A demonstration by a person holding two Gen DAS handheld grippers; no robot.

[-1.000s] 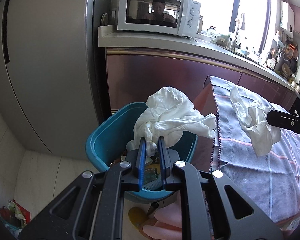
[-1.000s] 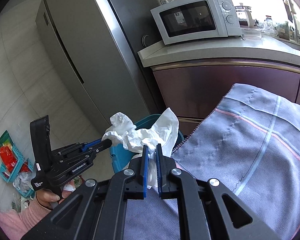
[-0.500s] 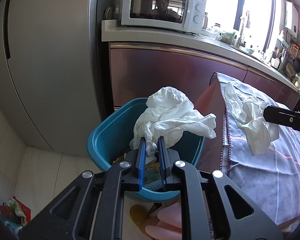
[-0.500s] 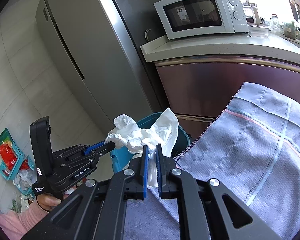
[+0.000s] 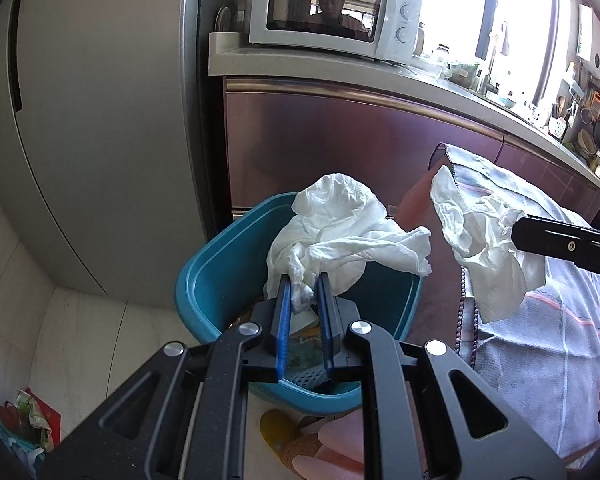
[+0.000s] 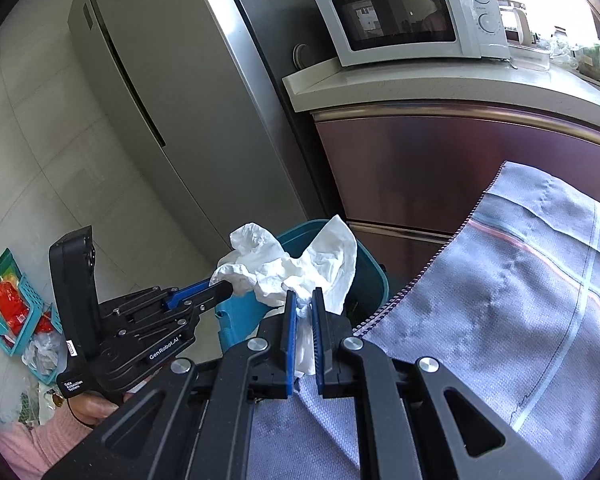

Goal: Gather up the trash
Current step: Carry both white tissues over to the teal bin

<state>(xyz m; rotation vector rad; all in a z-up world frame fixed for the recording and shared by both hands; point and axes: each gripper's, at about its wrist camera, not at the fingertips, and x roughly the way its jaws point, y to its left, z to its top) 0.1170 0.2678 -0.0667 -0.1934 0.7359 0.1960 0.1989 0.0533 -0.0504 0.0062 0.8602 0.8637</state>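
**Both grippers pinching tissue right at the bin**

Closest in the left wrist view, the left gripper has its blue pads nearly together, clamped on a twisted end of a crumpled white tissue. The rest of that tissue balloons out just past the fingertips, over the open mouth of the teal trash bin. Looking down between the fingers you can see some packaging and other rubbish already in the bin, hard to tell exactly what. A yellow slipper sits on the floor below it.

The right gripper is squeezed down just as tight on a second white tissue, which sticks up past the tips and also hangs down between the pads. It's above the edge of a grey checked cloth covering the surface beside the bin, with the bin's rim showing just behind the tissue. In the left view this second tissue dangles off the right gripper's black tip at the cloth's edge, close to the bin but not over it.

A hand in a pink sleeve holds the left gripper's handle.

Further back: maroon cabinet fronts, a white microwave on the counter, and a tall grey fridge at left. Off in the floor corner there's a teal basket with red and green packets.
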